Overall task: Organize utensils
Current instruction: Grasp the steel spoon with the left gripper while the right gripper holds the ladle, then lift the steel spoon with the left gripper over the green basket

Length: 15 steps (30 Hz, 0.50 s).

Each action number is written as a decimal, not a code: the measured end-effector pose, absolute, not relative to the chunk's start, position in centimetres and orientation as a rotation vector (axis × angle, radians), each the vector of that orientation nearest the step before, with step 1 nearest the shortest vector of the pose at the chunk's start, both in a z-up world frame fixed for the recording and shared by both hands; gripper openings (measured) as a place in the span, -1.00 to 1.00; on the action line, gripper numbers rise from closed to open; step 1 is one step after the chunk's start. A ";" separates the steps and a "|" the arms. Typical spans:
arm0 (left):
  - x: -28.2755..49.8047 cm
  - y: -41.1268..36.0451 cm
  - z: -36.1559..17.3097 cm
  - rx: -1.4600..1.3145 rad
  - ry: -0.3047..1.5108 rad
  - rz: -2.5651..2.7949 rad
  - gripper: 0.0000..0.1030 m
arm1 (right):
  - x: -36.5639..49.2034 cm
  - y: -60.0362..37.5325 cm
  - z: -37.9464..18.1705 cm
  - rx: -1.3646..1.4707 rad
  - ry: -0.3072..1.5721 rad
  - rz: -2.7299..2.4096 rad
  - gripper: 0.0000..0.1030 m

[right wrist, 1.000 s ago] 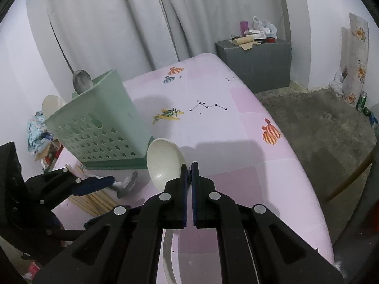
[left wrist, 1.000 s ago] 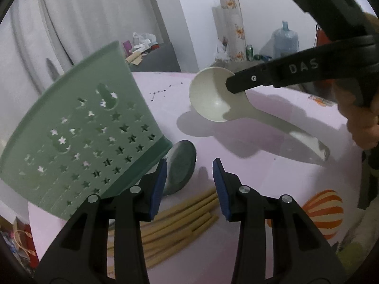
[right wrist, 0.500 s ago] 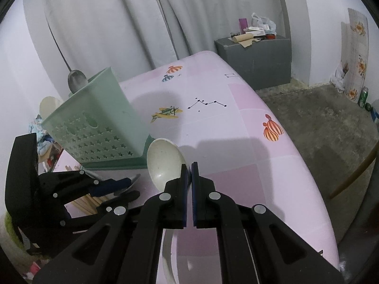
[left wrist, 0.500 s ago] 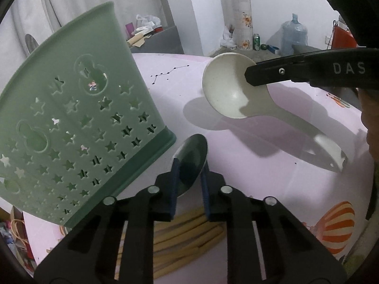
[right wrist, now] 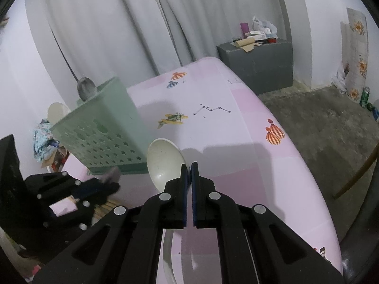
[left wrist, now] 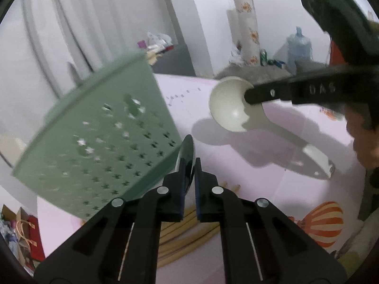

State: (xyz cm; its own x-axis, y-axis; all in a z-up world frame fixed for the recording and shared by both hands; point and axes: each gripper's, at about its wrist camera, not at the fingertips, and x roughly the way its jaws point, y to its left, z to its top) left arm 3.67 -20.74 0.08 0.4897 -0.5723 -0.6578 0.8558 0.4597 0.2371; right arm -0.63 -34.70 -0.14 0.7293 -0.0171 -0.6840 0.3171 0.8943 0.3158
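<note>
- Two utensils are being held at once, one per gripper, above the pink patterned tablecloth [right wrist: 236,142].
- Left gripper [left wrist: 188,172] is clamping its jaws on a dark metal spoon [left wrist: 187,151], edge-on between the pads, just beside the green star-perforated plastic utensil holder [left wrist: 99,142].
- Right gripper [right wrist: 188,177] is pinching its jaws on the cream plastic ladle [right wrist: 163,163] at the bowl's edge (handle hanging below).
- Step in hand, I judge: carrying both toward the holder.
- Next move is calling for tipping the spoon handle-down over the holder's open top.
- Bamboo chopsticks [left wrist: 187,232] are lying on the cloth, waiting.
</note>
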 end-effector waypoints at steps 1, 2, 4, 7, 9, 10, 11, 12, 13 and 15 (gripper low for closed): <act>3.6 -20.3 0.7 0.580 0.530 -0.925 -0.92 | -0.7 -34.6 0.1 0.432 0.730 -0.188 -0.94; 3.5 -19.7 1.4 0.560 0.516 -0.914 -0.94 | -0.7 -34.4 0.4 0.426 0.720 -0.181 -0.94; 3.3 -18.6 2.8 0.528 0.484 -0.893 -0.95 | -0.8 -34.1 0.9 0.415 0.706 -0.172 -0.94; 3.2 -16.8 4.8 0.457 0.450 -0.874 -0.95 | -0.9 -33.7 1.6 0.413 0.687 -0.159 -0.94; 3.2 -15.6 5.9 0.414 0.428 -0.855 -0.95 | -0.8 -33.6 2.0 0.417 0.679 -0.152 -0.94; 3.2 -15.0 6.6 0.389 0.415 -0.846 -0.95 | -0.8 -33.5 2.2 0.417 0.675 -0.149 -0.94; 3.3 -14.2 7.4 0.354 0.400 -0.836 -0.95 | -0.9 -33.4 2.3 0.416 0.671 -0.146 -0.94; 3.3 -13.8 7.9 0.331 0.392 -0.830 -0.95 | -0.9 -33.2 2.5 0.415 0.668 -0.143 -0.94; 3.5 -13.4 8.7 0.302 0.381 -0.823 -0.95 | -1.0 -33.2 2.6 0.413 0.666 -0.141 -0.94; 3.7 -11.9 10.4 0.237 0.354 -0.813 -0.95 | -1.1 -32.9 2.9 0.411 0.662 -0.134 -0.94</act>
State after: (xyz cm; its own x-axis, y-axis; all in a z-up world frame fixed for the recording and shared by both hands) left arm 3.67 -11.88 10.36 0.6340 -0.6643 -0.3958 0.7425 0.6660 0.0716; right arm -1.08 -32.95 2.88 0.7835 0.0086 -0.6213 0.2497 0.9112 0.3276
